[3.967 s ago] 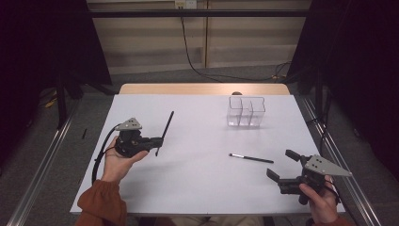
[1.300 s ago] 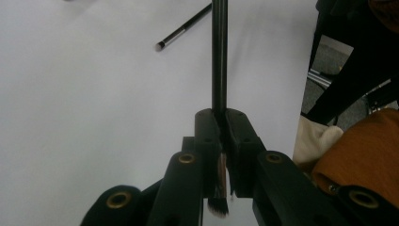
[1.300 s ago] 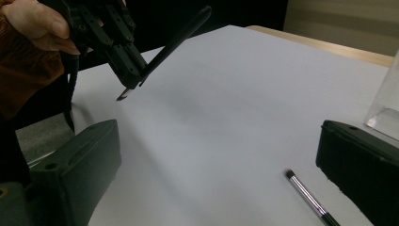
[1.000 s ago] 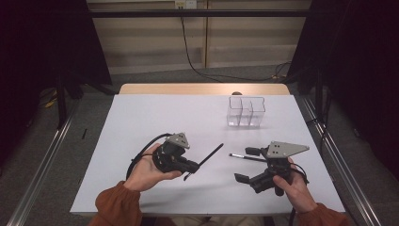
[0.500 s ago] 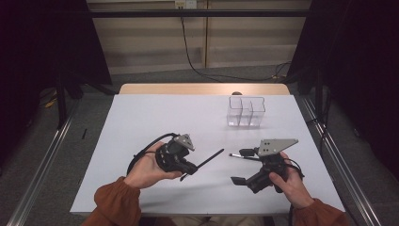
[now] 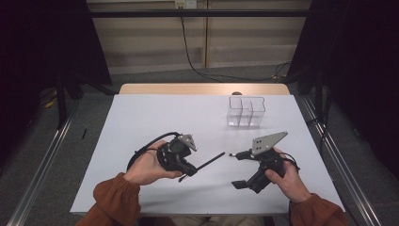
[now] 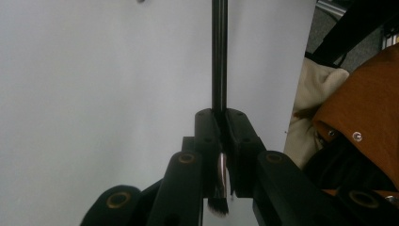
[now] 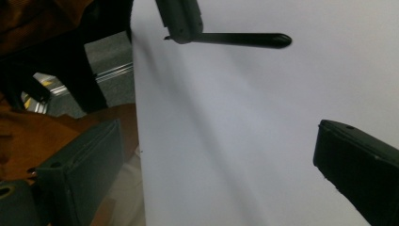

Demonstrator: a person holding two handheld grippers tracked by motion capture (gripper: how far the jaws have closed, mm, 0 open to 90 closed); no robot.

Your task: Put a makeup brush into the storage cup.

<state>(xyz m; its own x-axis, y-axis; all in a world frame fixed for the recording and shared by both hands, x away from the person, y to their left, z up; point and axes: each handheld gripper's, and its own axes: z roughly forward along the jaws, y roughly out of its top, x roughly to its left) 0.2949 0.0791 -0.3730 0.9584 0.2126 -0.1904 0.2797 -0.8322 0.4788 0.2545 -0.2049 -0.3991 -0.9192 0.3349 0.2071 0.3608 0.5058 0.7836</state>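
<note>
the white table is taking most of the middle of the high view, and a wooden strip is running along its far edge at the upper centre. near the upper right part of the table a clear plastic organiser with small compartments is standing upright, well apart from both hands. in the lower left of the frame the left hand is coming out of an orange sleeve and is holding the left gripper; its jaws are pressed together and pinching a thin black brush, whose handle is pointing to the right and a little up, toward the centre of the frame. in the left gripper view the same brush is rising straight up from between the closed jaws, and its dark bristle end is showing low between them at the bottom centre. in the lower right of the high view the right hand is holding the right gripper, with the grey plate on top, and its jaws are standing wide apart with nothing between them. in the right gripper view the two black jaws are sitting far apart at the lower left and lower right, and the brush handle is lying across the top of the frame, apart from them.
</note>
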